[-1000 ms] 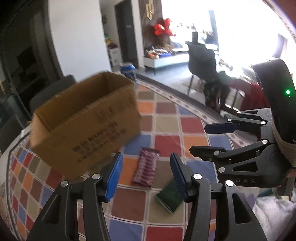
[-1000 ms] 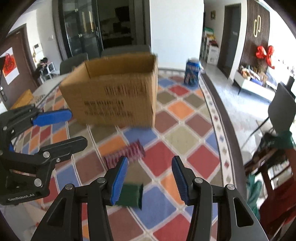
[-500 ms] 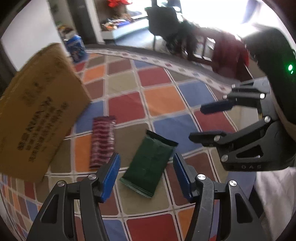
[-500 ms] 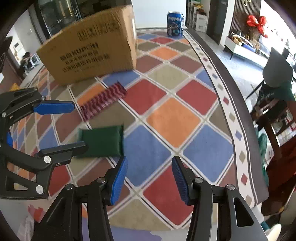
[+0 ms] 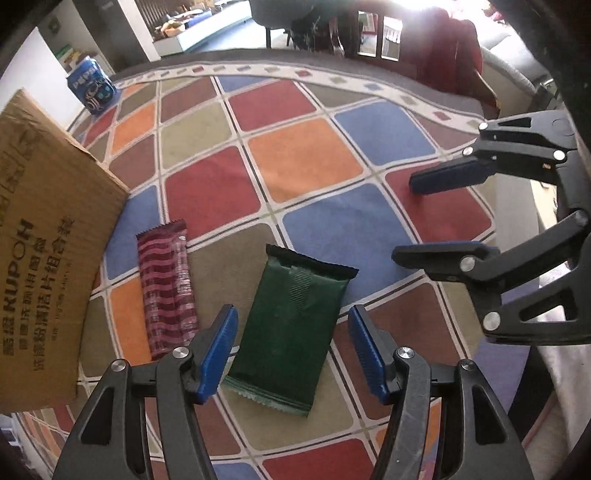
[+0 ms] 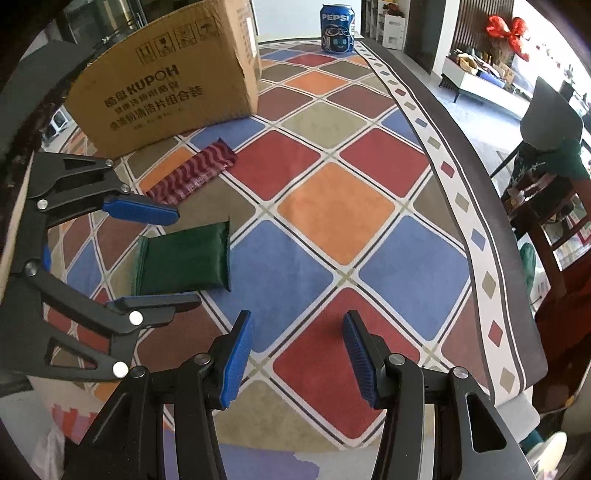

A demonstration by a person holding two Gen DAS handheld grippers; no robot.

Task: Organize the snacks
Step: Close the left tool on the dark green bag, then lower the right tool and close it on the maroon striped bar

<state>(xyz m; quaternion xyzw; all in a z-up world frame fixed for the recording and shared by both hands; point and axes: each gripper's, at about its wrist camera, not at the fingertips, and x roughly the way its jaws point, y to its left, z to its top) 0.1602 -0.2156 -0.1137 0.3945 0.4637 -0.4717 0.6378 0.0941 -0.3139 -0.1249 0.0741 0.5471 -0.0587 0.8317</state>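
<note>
Cardboard box [image 6: 166, 85] on counter [image 6: 332, 210], contents hidden; left gripper [image 5: 291, 343] jaws just widened, straddling green packet [image 5: 291, 328], no contact; right gripper [image 6: 297, 360] jaws open, empty

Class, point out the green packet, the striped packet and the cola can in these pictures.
green packet [image 5: 295, 317]: left wrist view, middle of its face.
striped packet [image 5: 167, 291]: left wrist view, middle of the wrapper.
cola can [image 6: 337, 30]: right wrist view, front of the label.
</note>
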